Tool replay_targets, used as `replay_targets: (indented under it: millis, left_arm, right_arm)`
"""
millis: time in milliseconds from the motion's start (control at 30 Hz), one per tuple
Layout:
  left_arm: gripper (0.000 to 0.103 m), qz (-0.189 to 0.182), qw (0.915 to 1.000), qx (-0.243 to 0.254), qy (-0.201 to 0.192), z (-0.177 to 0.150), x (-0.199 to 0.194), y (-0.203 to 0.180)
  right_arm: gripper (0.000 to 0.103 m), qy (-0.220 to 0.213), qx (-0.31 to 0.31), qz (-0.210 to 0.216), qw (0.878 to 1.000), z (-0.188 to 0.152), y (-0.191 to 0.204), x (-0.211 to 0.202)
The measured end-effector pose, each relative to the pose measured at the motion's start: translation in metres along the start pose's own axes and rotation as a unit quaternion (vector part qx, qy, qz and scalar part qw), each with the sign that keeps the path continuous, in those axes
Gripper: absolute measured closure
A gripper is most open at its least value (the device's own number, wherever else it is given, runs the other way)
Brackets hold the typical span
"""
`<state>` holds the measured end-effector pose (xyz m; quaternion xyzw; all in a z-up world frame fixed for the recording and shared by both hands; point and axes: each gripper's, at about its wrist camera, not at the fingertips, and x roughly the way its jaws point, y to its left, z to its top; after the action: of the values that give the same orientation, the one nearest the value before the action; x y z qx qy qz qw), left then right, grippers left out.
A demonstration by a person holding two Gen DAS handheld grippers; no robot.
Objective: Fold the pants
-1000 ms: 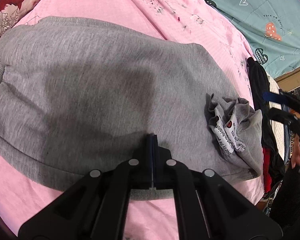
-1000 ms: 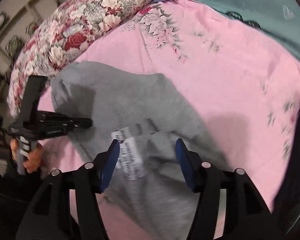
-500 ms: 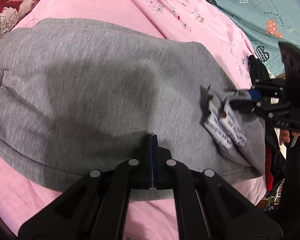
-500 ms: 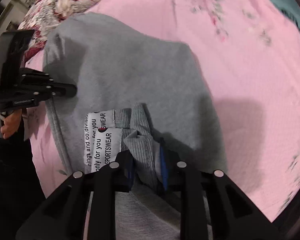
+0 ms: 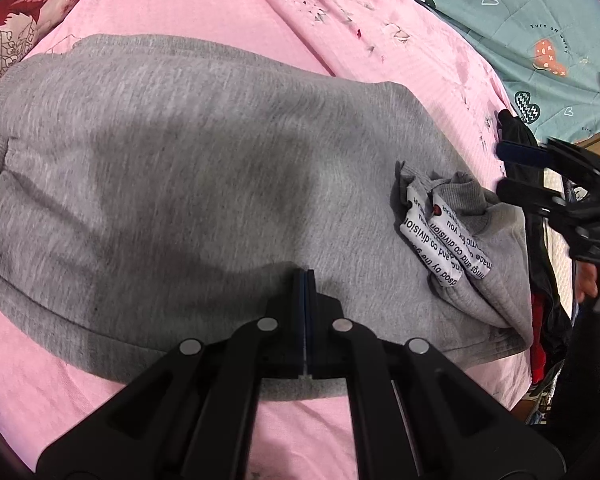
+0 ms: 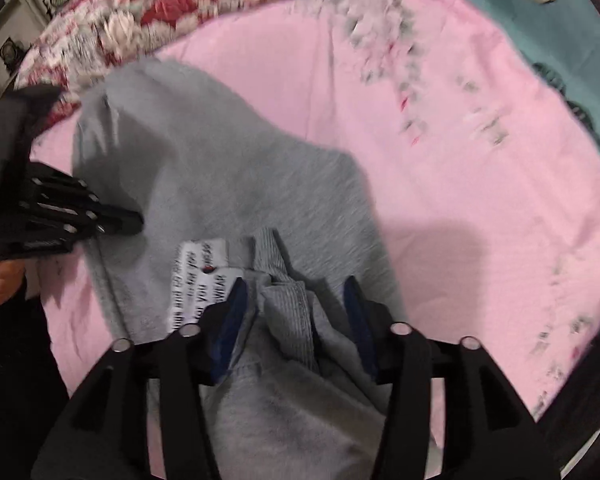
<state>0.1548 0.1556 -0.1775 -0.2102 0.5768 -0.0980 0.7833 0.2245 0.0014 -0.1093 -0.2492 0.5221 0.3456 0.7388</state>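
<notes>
Grey sweatpants (image 5: 204, 168) lie folded on a pink bedsheet (image 5: 204, 12). Their bunched ribbed waistband (image 5: 460, 196) with white printed labels (image 5: 444, 248) sits at the right end. My left gripper (image 5: 305, 276) is shut, empty, its tips over the pants' near edge. My right gripper (image 6: 296, 292) is open, with the ribbed waistband (image 6: 288, 312) lying between its fingers; it also shows in the left wrist view (image 5: 540, 168) just right of the waistband. The left gripper shows in the right wrist view (image 6: 116, 220) at the pants' left edge.
A red floral pillow (image 6: 148, 12) lies at the head of the bed. A teal quilt (image 5: 520, 32) lies beyond the pink sheet. Dark clothes (image 5: 540, 280) hang at the bed's right edge.
My right gripper closed on the waistband half a second ago, and has since opened and drawn back a little. The left gripper has stayed in place, shut.
</notes>
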Motion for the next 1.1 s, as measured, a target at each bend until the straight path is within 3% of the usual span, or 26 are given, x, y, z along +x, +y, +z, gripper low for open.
replay_targets:
  millis: [100,167,200,267,300,367,467,533,633,700,767,900,1100]
  left_arm:
    - [0.102,0.000,1.0000,0.001,-0.003,-0.002,-0.003,0.000]
    - [0.095,0.002,1.0000,0.004,-0.004,-0.003,-0.009,-0.002]
    - [0.089,0.006,0.9999,0.008,-0.009,-0.004,-0.016,-0.004]
    - [0.054,0.021,0.9988,0.012,-0.043,-0.007,-0.042,-0.007]
    - [0.050,0.028,0.9972,0.014,-0.067,-0.010,-0.062,-0.008]
    - [0.043,0.032,0.9943,0.012,-0.101,-0.016,-0.096,-0.005]
    - [0.026,0.052,0.9876,-0.022,-0.147,-0.026,-0.144,0.013]
    - [0.024,0.063,0.9831,-0.046,-0.166,-0.037,-0.161,0.030]
    - [0.023,0.054,0.9809,-0.101,-0.157,-0.046,-0.161,0.063]
    - [0.023,0.030,0.9777,-0.149,-0.145,-0.048,-0.149,0.084]
    - [0.024,0.029,0.9707,-0.197,-0.135,-0.050,-0.131,0.104]
    - [0.025,0.011,0.9644,-0.234,-0.123,-0.034,-0.096,0.124]
    - [0.023,0.009,0.9683,-0.222,-0.114,-0.004,-0.069,0.118]
  right_arm:
    - [0.049,0.002,0.048,0.002,0.999,-0.018,0.010,-0.006]
    - [0.050,0.038,0.080,0.031,0.996,-0.036,0.017,0.019]
    - [0.050,0.045,0.080,0.012,0.996,-0.044,0.023,0.028]
    - [0.045,0.016,0.034,-0.070,0.997,-0.056,0.049,0.038]
    - [0.044,0.011,0.009,-0.111,0.994,-0.057,0.063,0.040]
    - [0.045,0.011,-0.007,-0.149,0.989,-0.054,0.078,0.035]
    - [0.045,-0.034,0.036,-0.087,0.995,-0.051,0.079,-0.005]
    - [0.045,-0.073,0.069,-0.053,0.993,-0.052,0.079,-0.033]
    - [0.044,-0.133,0.111,0.000,0.985,-0.064,0.091,-0.058]
    - [0.044,-0.143,0.133,0.052,0.979,-0.077,0.101,-0.059]
    - [0.044,-0.147,0.145,0.082,0.975,-0.089,0.112,-0.055]
    - [0.044,-0.153,0.165,0.099,0.969,-0.113,0.127,-0.060]
    - [0.044,-0.181,0.225,0.084,0.954,-0.147,0.109,-0.078]
